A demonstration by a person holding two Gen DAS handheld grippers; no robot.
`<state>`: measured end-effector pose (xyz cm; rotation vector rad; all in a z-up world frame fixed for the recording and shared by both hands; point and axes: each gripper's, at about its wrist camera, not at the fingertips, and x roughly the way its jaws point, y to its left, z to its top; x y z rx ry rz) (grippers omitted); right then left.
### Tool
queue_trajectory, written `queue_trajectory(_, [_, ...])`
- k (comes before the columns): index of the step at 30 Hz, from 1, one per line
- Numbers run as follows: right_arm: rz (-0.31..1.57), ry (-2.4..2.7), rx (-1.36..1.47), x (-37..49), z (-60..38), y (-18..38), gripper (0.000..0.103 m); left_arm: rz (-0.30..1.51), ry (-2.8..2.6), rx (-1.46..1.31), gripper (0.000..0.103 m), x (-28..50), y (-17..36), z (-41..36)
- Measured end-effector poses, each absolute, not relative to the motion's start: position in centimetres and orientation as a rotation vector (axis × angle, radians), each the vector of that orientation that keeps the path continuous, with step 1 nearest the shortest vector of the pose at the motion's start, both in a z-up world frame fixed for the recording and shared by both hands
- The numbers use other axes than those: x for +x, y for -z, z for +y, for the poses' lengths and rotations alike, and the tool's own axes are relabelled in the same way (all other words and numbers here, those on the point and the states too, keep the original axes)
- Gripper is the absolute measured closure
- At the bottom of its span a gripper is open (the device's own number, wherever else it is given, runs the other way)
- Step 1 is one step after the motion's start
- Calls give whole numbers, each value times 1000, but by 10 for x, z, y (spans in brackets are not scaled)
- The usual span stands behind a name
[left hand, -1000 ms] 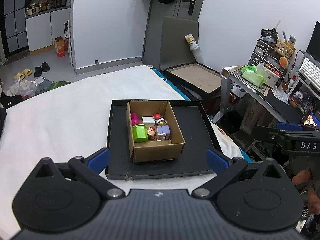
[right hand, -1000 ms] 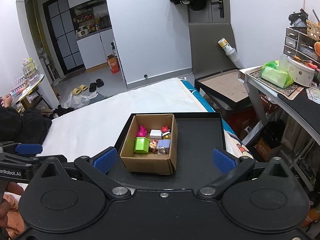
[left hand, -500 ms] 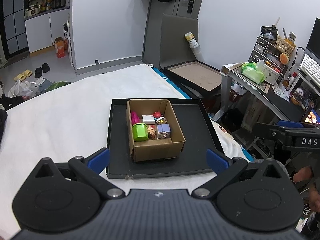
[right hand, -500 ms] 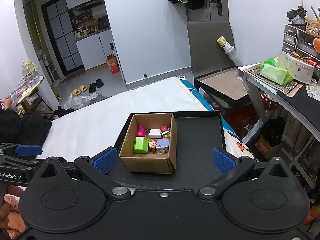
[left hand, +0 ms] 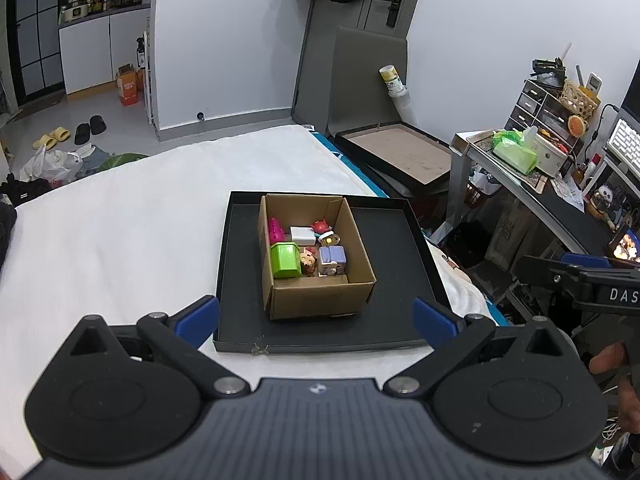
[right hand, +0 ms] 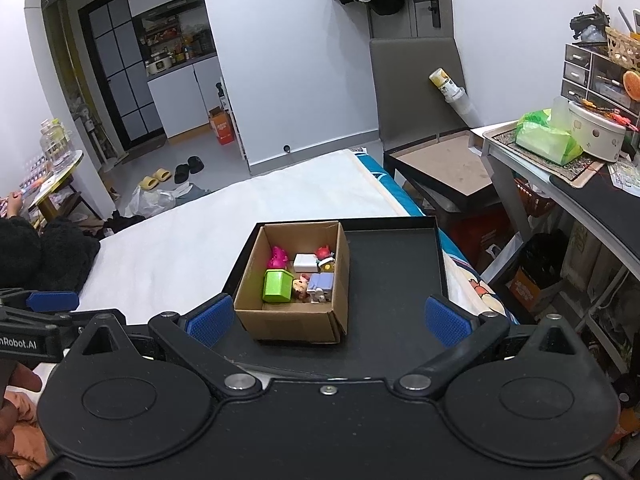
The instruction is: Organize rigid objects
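Observation:
A cardboard box (left hand: 320, 300) stands on a black tray (left hand: 394, 240) on a white bed. It holds several small toys: a green block (left hand: 285, 260), a pink toy (left hand: 275, 231), a white block (left hand: 303, 234), a red figure (left hand: 320, 225) and a lilac cube (left hand: 333, 258). The box (right hand: 288, 322) and tray (right hand: 394, 264) also show in the right wrist view. My left gripper (left hand: 316, 318) is open and empty, short of the tray's near edge. My right gripper (right hand: 329, 318) is open and empty, over the tray's near edge.
The white bed (left hand: 120, 232) spreads to the left. A second black tray (left hand: 394, 152) leans beyond the bed's right side. A cluttered desk (right hand: 560, 160) stands at the right. A person in black (right hand: 36, 256) sits at the left.
Both grippers have drifted slightly; the box sits a touch higher in the left wrist view. Nothing was grasped or released.

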<state>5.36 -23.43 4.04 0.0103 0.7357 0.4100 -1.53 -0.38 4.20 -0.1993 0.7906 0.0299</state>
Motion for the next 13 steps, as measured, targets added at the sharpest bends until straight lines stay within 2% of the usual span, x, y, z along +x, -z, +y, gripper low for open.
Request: queue_trajectory(13, [783,-388,14,61,-240,-23,0,825,-14,-191,1,-8,-22,-9])
